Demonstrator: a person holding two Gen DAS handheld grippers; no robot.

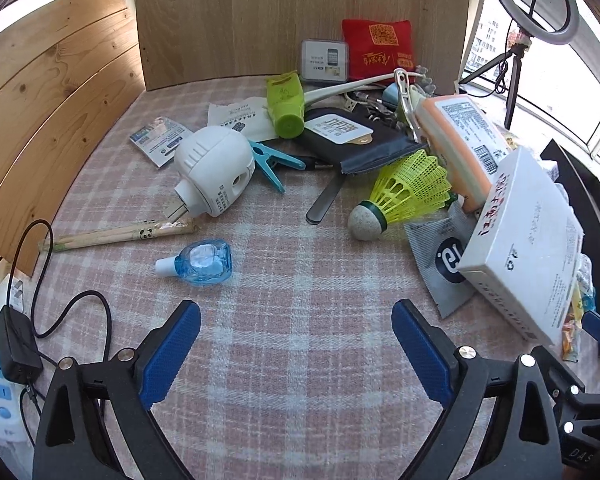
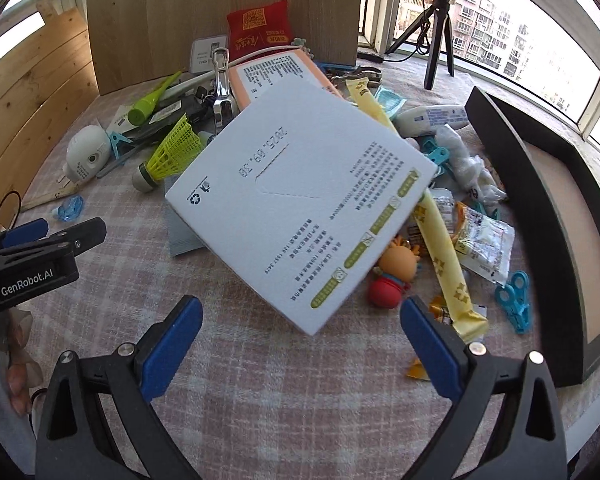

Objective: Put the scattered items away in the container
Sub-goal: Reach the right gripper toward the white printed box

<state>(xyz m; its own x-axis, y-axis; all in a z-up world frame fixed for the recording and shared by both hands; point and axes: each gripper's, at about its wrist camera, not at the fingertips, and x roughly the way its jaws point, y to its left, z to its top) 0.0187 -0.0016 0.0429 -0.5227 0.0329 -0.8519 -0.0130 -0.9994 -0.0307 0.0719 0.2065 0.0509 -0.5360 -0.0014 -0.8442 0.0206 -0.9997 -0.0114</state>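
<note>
Both tongs hang over the checked cloth (image 1: pixel 300 340), tipped steeply down, jaws spread as wide as they go and holding nothing.

The left gripper (image 1: pixel 296 354) has only bare cloth between its blue pads. Ahead of it and a little to the left lies a small blue bottle (image 1: pixel 200 262) on its side, with chopsticks (image 1: pixel 116 236) just beyond. Further off is a round white plug (image 1: pixel 214 170), a blue peg (image 1: pixel 270 164) beside it, and a yellow shuttlecock (image 1: pixel 404 196) to the right. A white box (image 1: pixel 528 248) leans at the right edge of that view, resting on a grey sachet (image 1: pixel 440 264).

The right gripper (image 2: pixel 302 350) sits just short of the same white box (image 2: pixel 300 208), whose near corner juts out over the gap between the pads, not touching either. Right of the box lie a little doll (image 2: pixel 394 276), a long yellow packet (image 2: pixel 440 240) and a blue clip (image 2: pixel 516 300). The container, a black tray (image 2: pixel 540 200), stands tilted along the far right, well apart from both tongs. The left gripper's body shows at the left of this view, a hand (image 2: pixel 4 376) below it.
</note>
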